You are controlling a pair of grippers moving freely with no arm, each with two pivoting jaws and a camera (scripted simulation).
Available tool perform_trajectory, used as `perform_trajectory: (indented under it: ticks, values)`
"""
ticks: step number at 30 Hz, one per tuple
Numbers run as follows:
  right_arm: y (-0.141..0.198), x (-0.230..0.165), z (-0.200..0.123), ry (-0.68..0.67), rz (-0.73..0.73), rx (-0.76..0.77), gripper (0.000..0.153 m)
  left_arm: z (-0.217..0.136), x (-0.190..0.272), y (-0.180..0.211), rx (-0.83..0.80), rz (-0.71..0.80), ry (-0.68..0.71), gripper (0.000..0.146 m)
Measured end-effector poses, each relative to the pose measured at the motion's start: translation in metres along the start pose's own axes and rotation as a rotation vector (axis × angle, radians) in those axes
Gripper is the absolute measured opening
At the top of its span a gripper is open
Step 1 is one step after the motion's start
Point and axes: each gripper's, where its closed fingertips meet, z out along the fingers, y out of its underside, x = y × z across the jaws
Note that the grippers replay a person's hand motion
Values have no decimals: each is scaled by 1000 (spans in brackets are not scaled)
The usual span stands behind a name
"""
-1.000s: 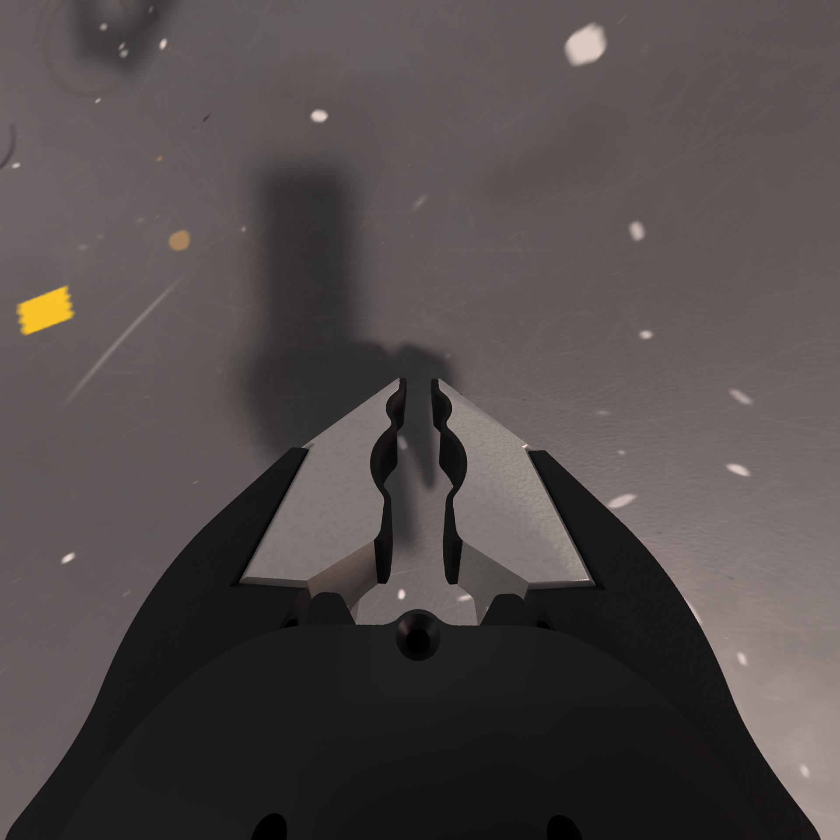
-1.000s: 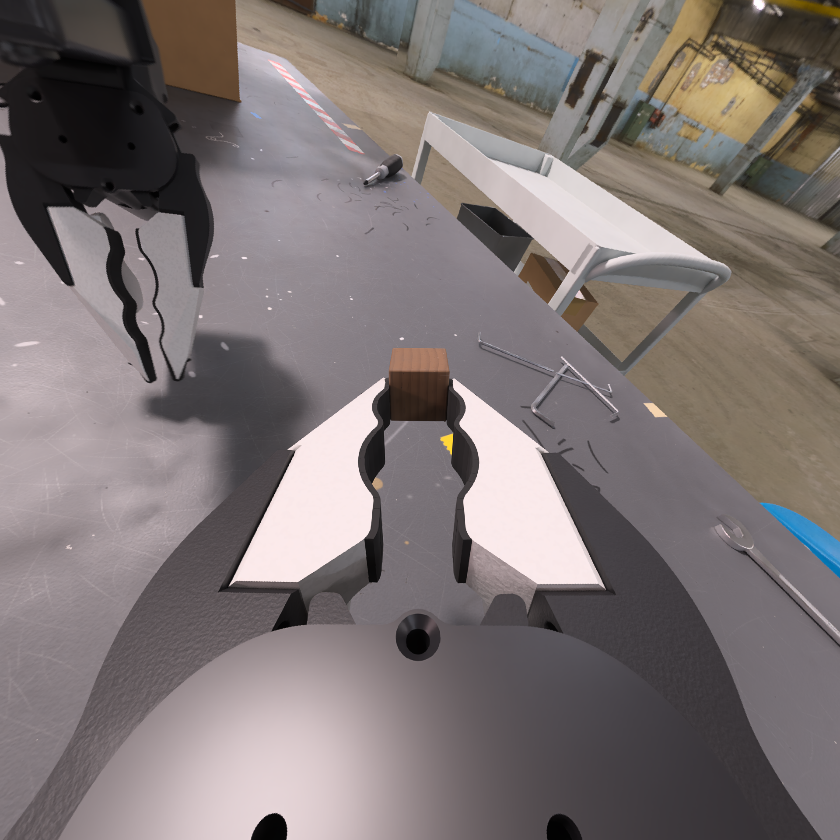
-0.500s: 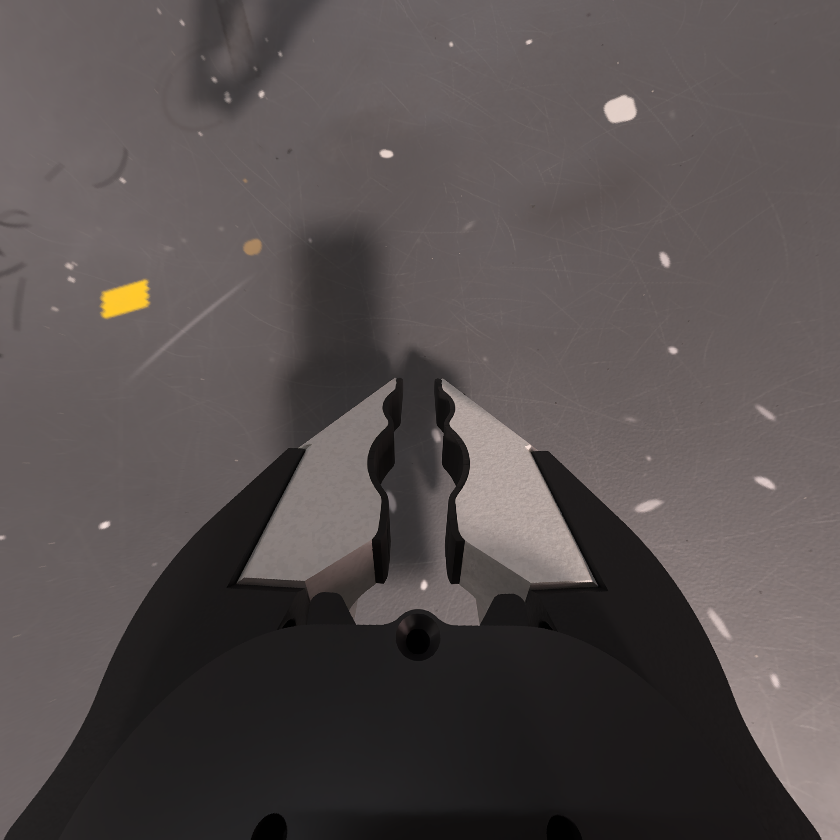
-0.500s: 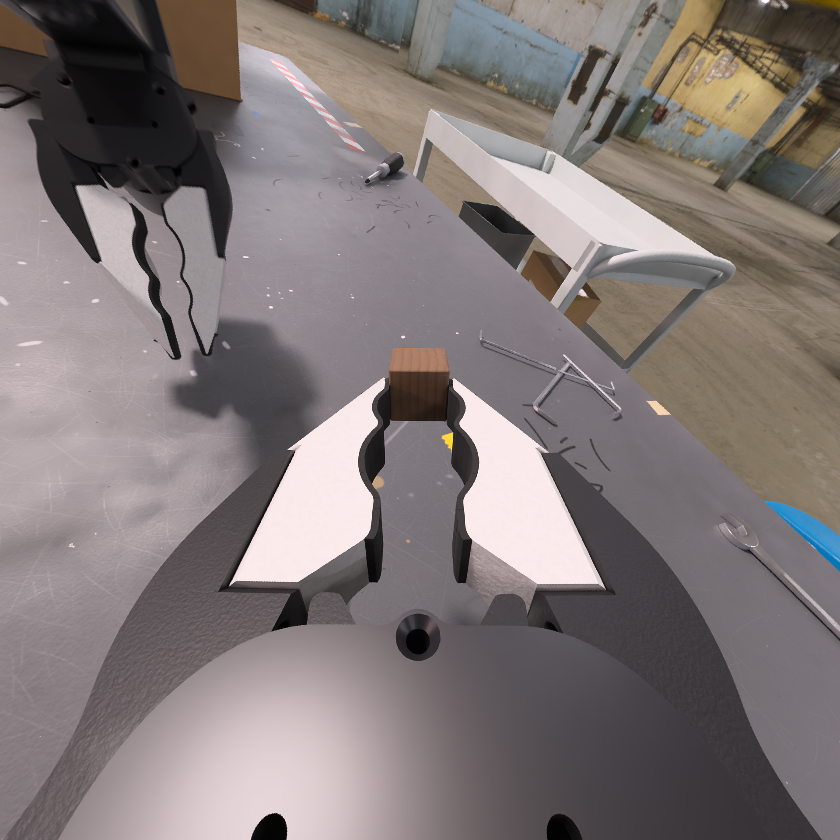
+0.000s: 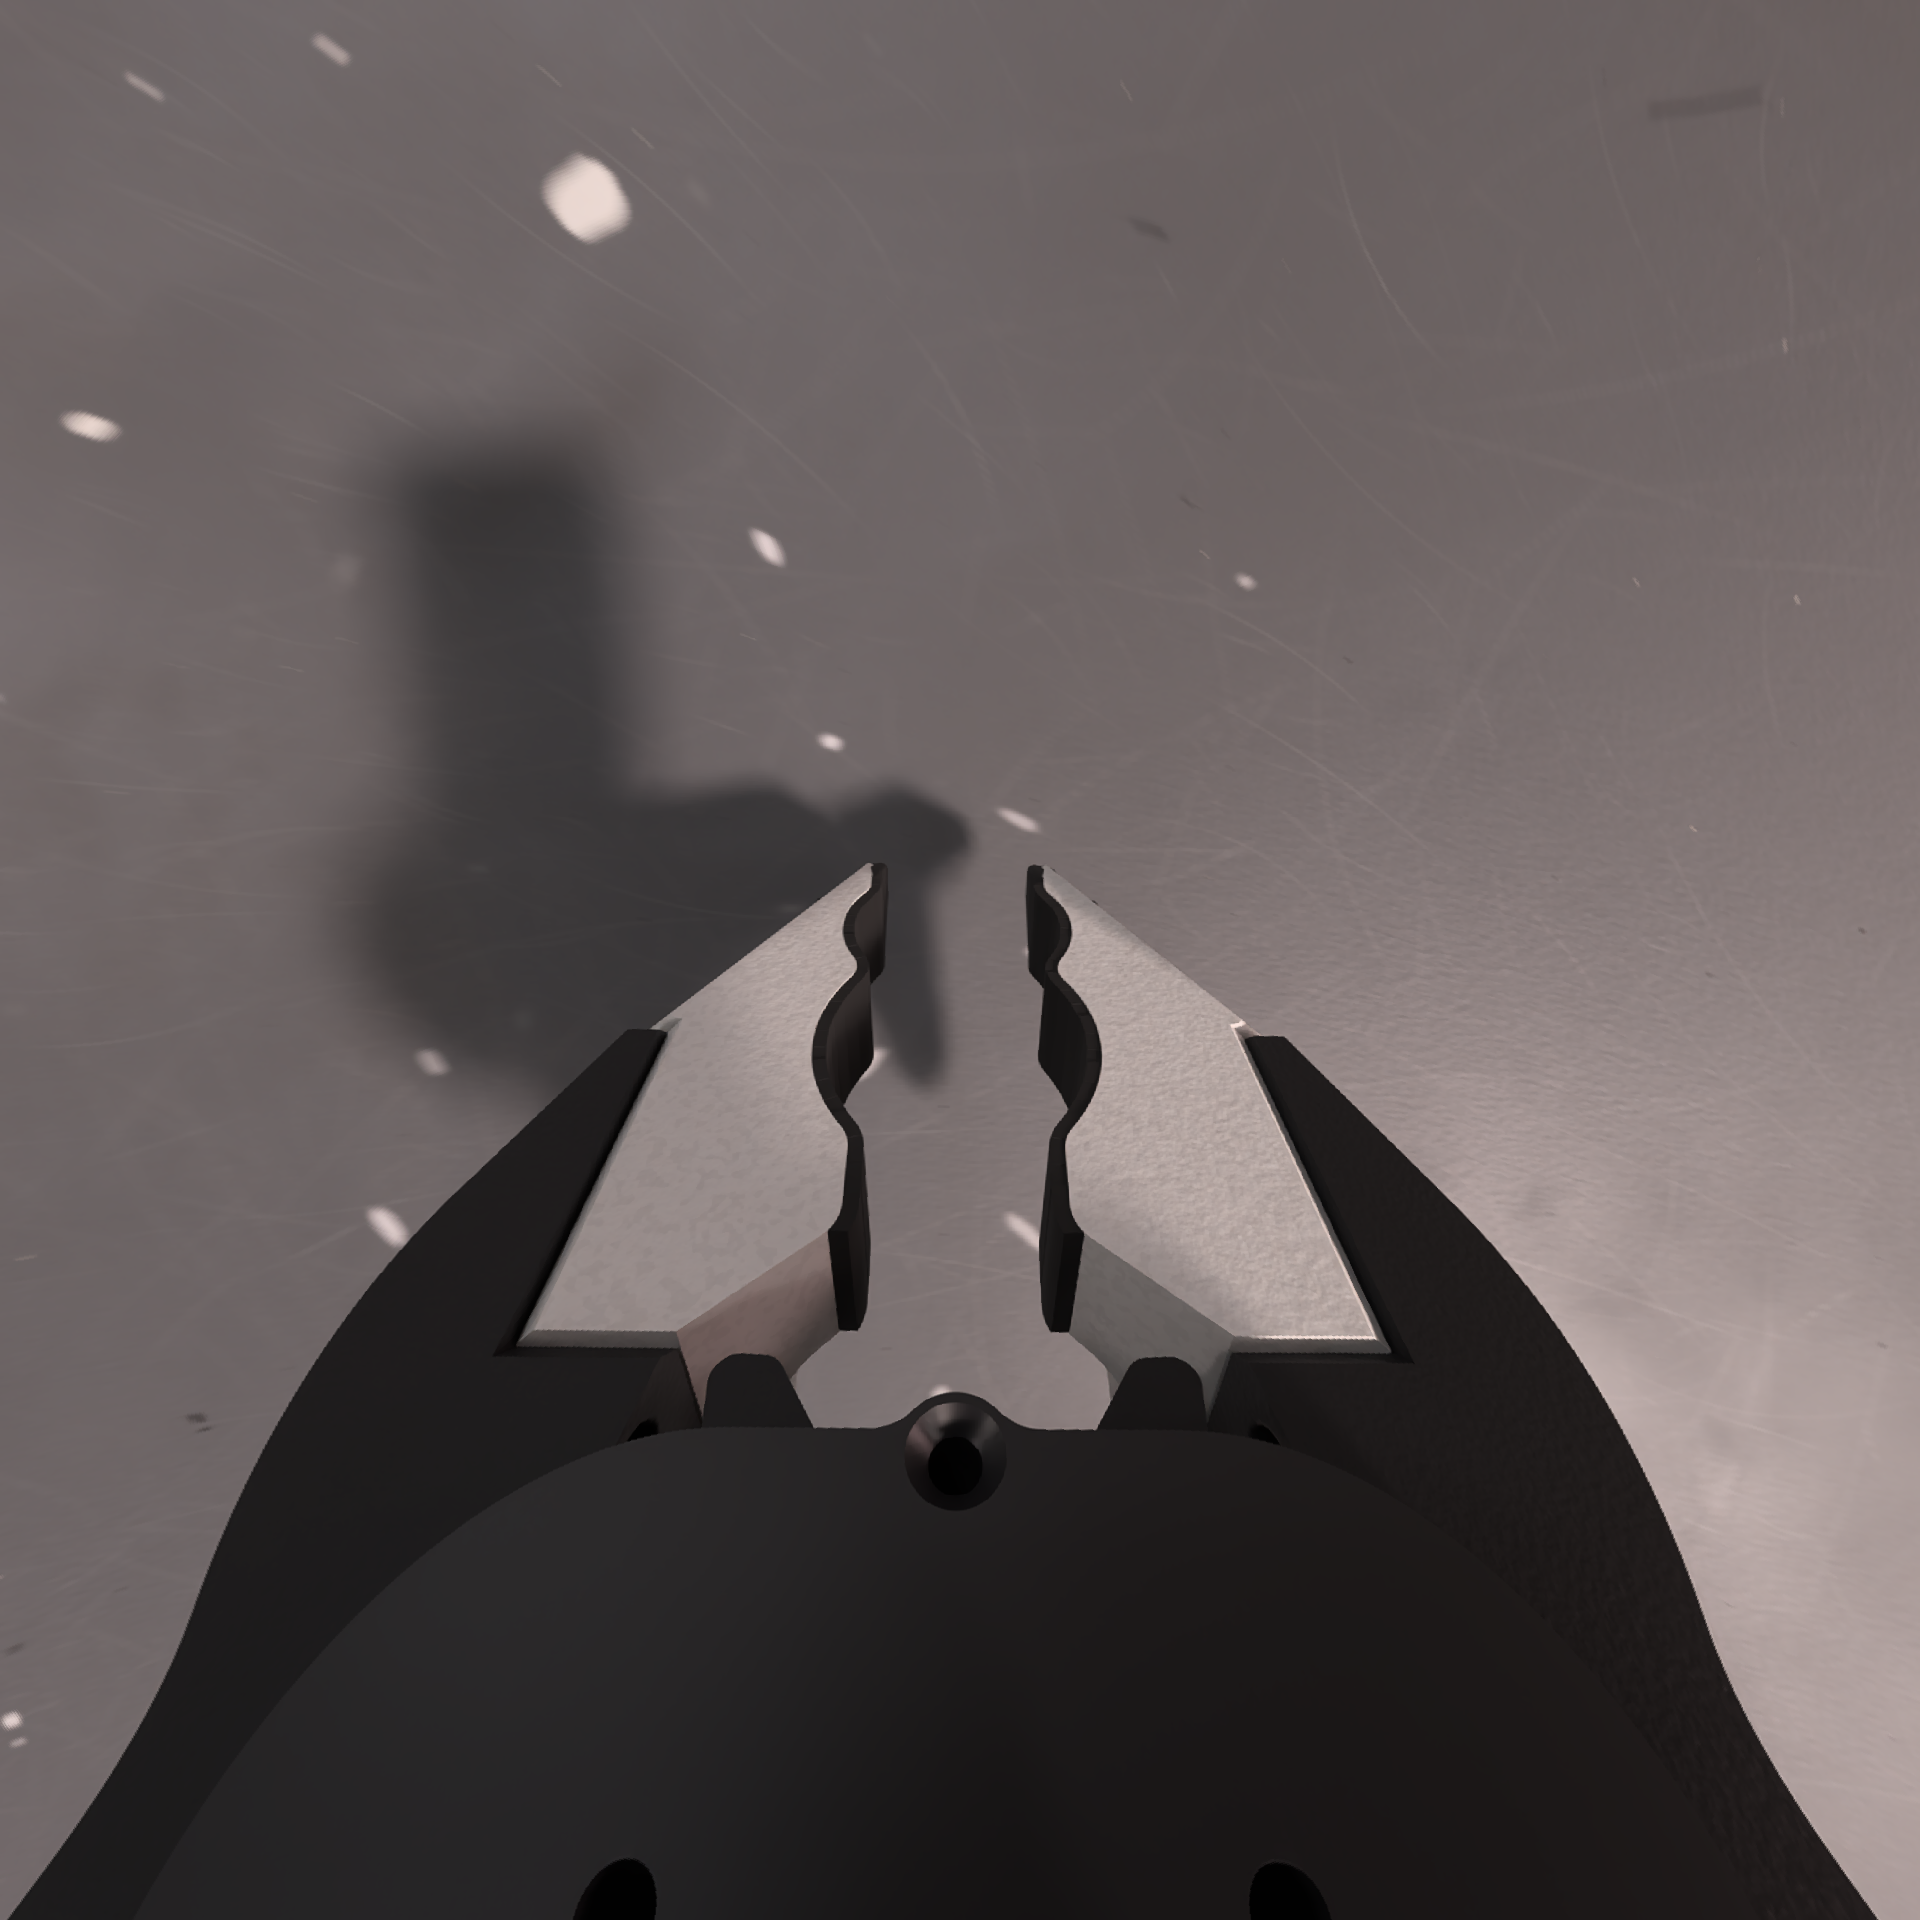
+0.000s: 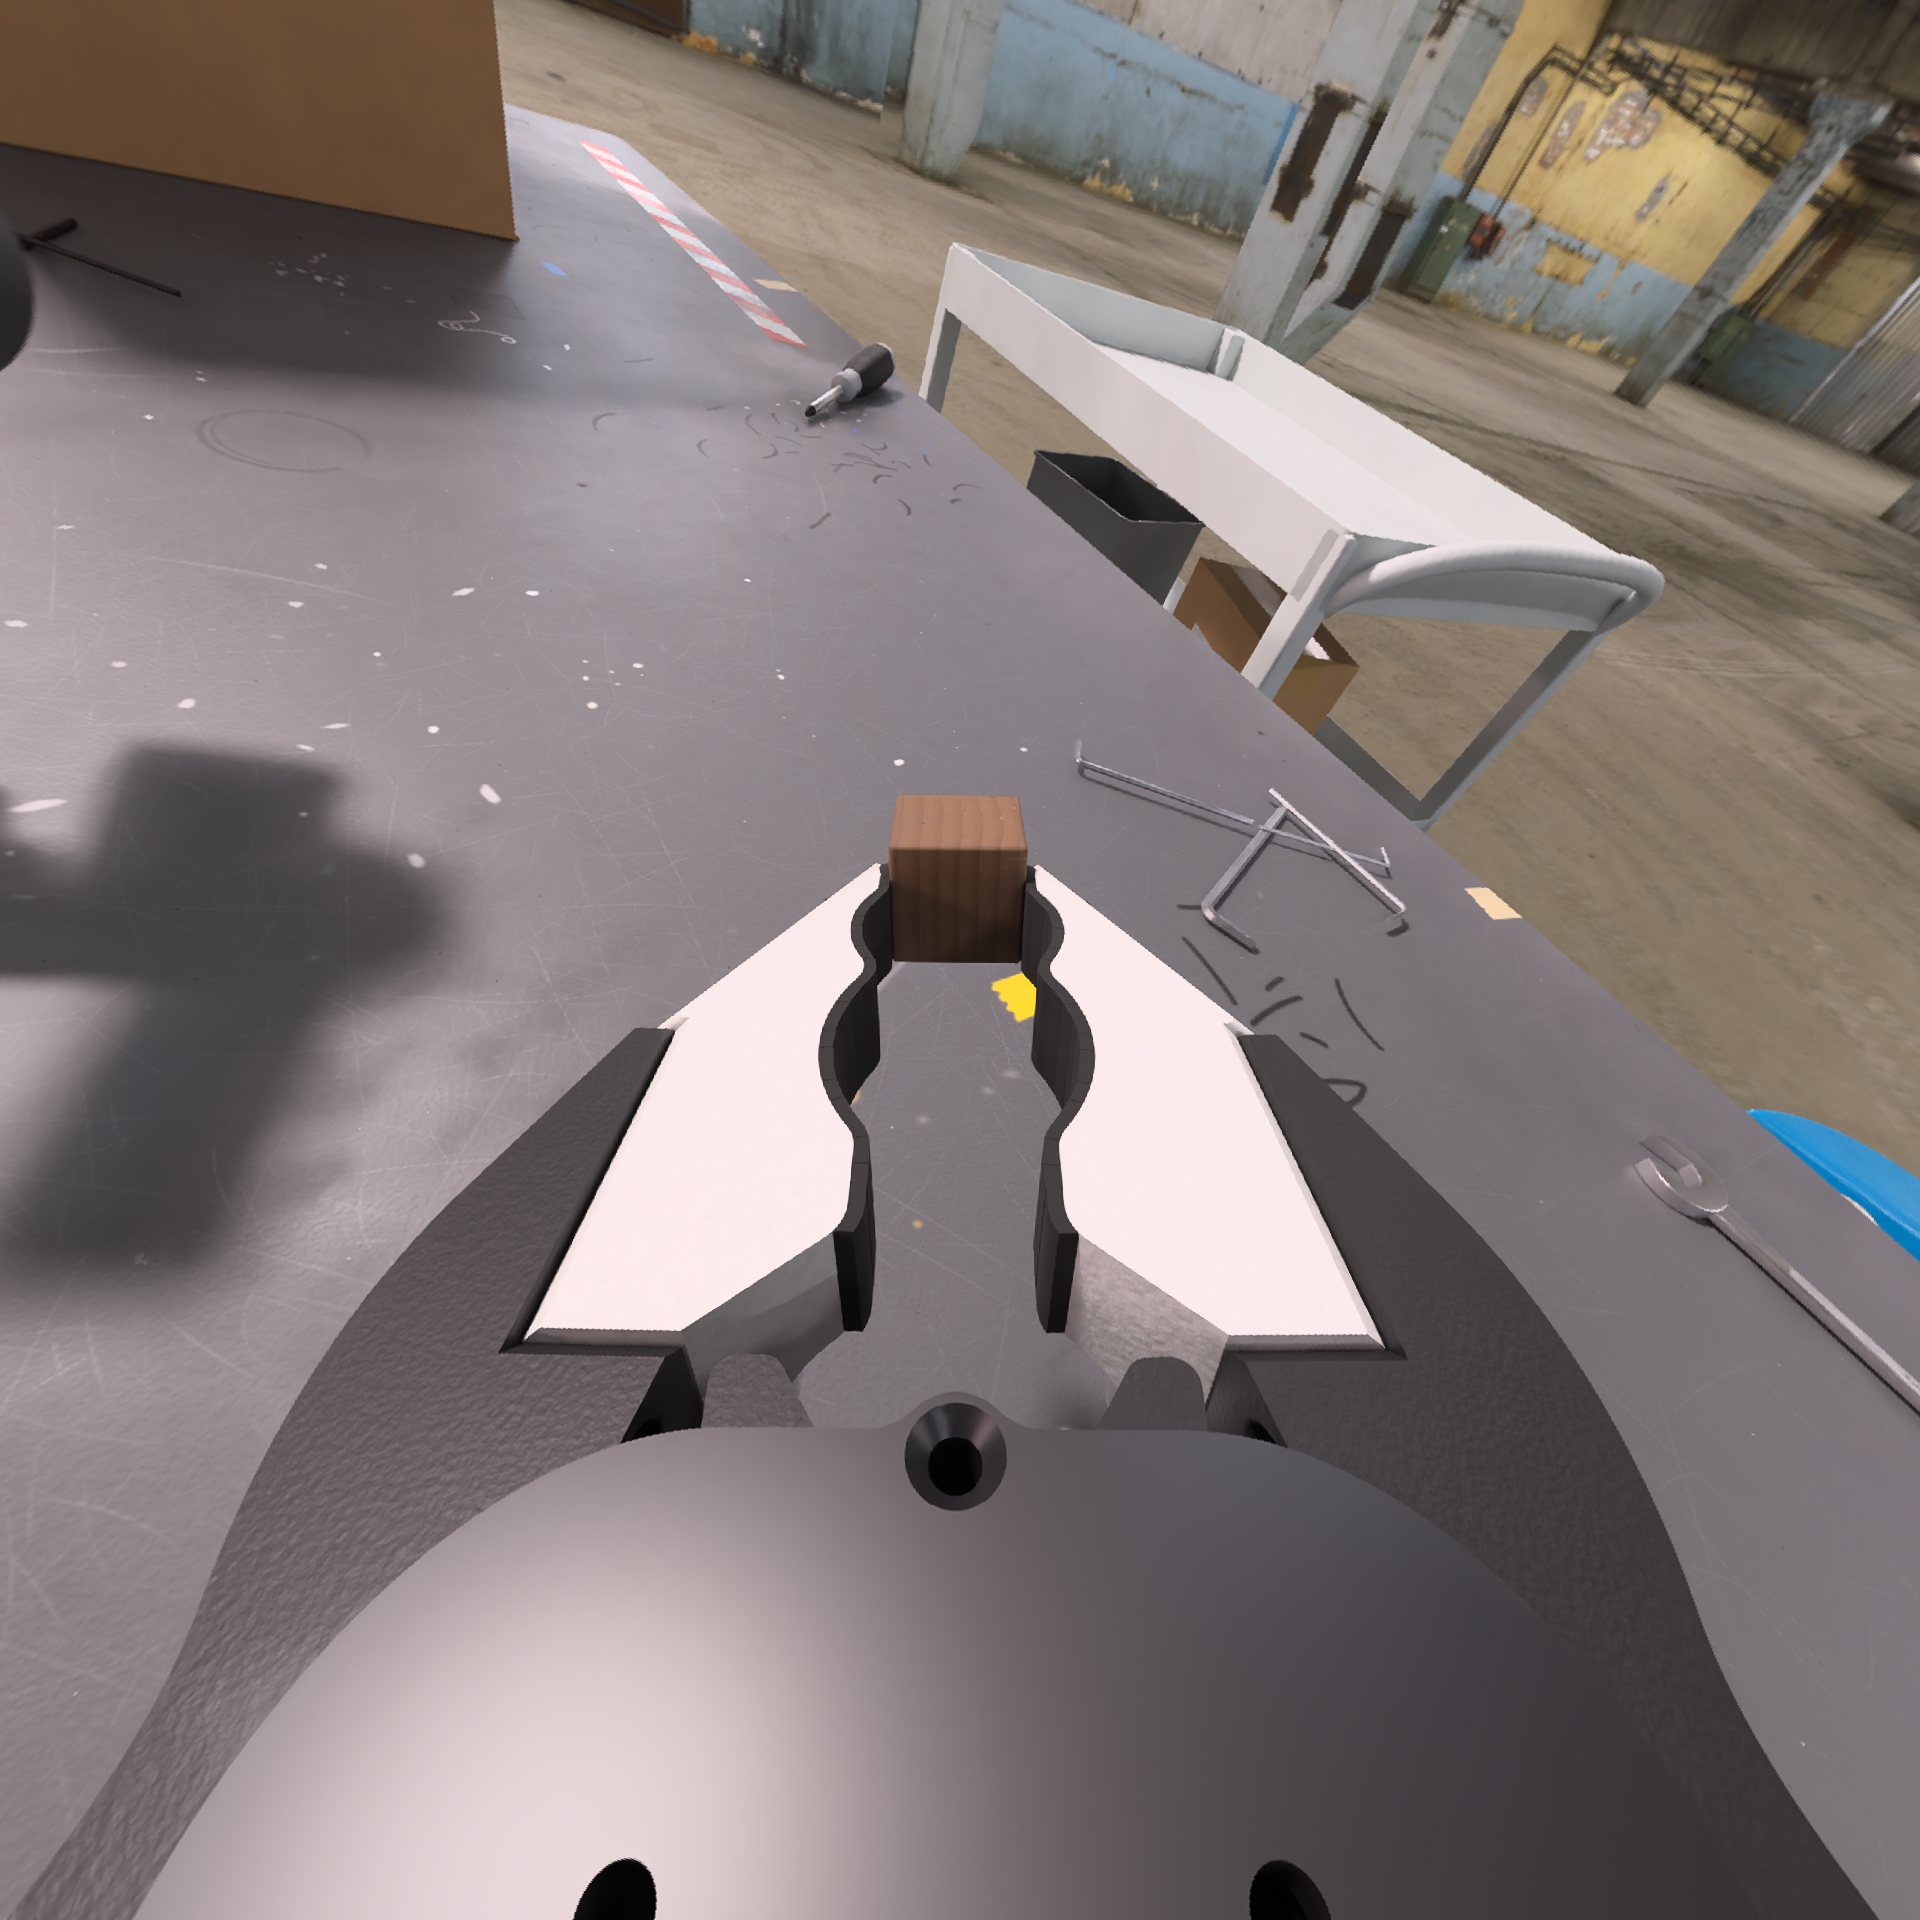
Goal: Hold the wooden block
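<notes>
A small brown wooden block (image 6: pixel 958 878) sits between the tips of my right gripper (image 6: pixel 958 883), which is shut on it and holds it above the dark grey table (image 6: pixel 520 644). My left gripper (image 5: pixel 956 883) is open and empty, pointing down at a bare, scratched patch of table (image 5: pixel 1351 520) with its own shadow (image 5: pixel 520 748) on it. The block does not show in the left wrist view. The left gripper itself is out of the right wrist view; only its shadow (image 6: pixel 197 966) lies at the left.
Bent metal rods (image 6: pixel 1278 842) and a spanner (image 6: pixel 1756 1247) lie at the right near the table edge. A screwdriver bit (image 6: pixel 852 379) and a cardboard box (image 6: pixel 260 94) stand at the back. A yellow tape scrap (image 6: pixel 1016 995) lies under the block. A white table (image 6: pixel 1247 447) stands beyond.
My left gripper has opened wider and moved out of the right wrist view to the left. The yellow scrap has left its view. My right gripper keeps the block still.
</notes>
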Motion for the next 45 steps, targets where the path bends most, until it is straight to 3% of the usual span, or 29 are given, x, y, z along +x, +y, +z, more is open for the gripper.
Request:
perform_trajectory:
  ticks: [4,9,11,14,17,22,29,33,38,41,45]
  values:
    - [-3,-2,0,0,-7,4,23,17,19,10,-57,2,8,30]
    - [-1,-3,1,0,-9,-3,23,19,5,13,-53,31,-69,8]
    - [0,-2,0,3,-5,-6,23,17,1,12,-53,33,-73,6]
    - [1,1,-1,7,0,-5,23,5,-5,-1,35,28,-86,6]
    - [1,1,-2,8,2,-2,23,-24,-15,-25,225,10,-140,6]
    - [0,0,-1,2,3,-1,23,-92,-55,-53,567,-170,-329,0]
    - [0,-1,0,1,4,-3,23,-113,-138,-15,627,-511,-560,0]
    - [2,2,-2,7,5,-8,23,-99,-137,-23,581,-395,-469,1]
    - [5,3,-3,7,14,-15,23,-45,-111,-3,158,-147,-447,18]
    - [3,2,-2,6,8,-15,23,-18,-97,15,9,-94,-409,26]
    - [2,0,-1,3,4,-15,23,-2,-90,23,-37,-72,-375,24]
